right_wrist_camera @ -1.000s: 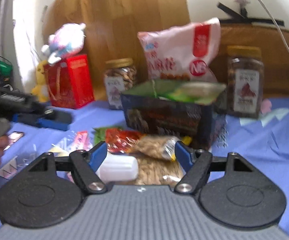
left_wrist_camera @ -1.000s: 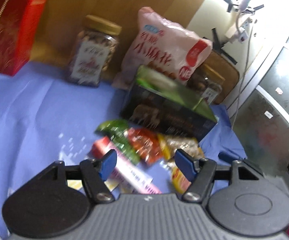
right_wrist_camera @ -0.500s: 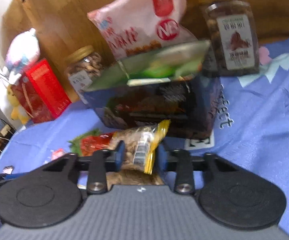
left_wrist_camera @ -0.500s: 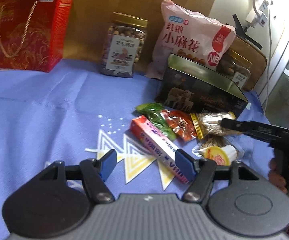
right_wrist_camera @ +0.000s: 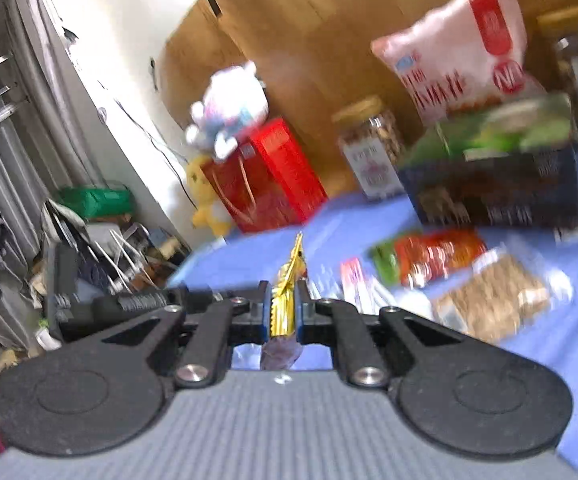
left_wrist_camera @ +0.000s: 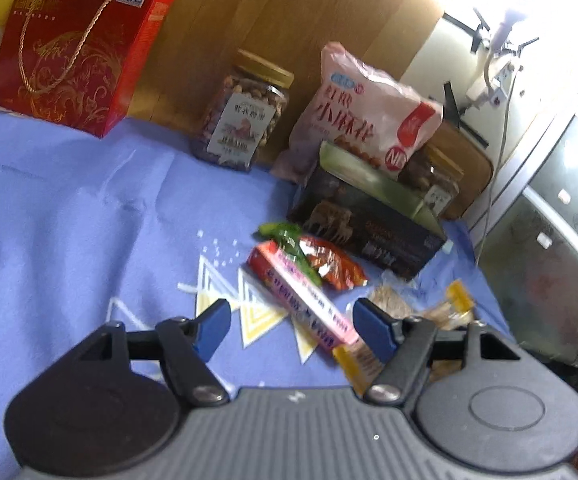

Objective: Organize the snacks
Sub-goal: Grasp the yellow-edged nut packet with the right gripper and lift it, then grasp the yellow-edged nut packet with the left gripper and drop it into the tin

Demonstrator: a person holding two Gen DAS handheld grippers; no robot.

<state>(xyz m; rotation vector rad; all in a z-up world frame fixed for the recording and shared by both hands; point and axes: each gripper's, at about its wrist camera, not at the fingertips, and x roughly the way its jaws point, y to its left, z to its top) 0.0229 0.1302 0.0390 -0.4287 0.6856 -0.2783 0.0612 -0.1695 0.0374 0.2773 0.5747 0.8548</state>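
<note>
My right gripper (right_wrist_camera: 282,312) was closing its jaws on a gold-edged snack packet (right_wrist_camera: 285,300), pinched by its crimped seam & held clear of the cloth, prob. for moving to the dark box (right_wrist_camera: 497,196). My left gripper (left_wrist_camera: 293,330) was opening, nothing gripped; a pink snack box (left_wrist_camera: 305,296) lay between its jaws w/ other packets. Blue cloth (left_wrist_camera: 69,208) underneath; wood panel (left_wrist_camera: 289,12) behind; room cluttered.
</note>
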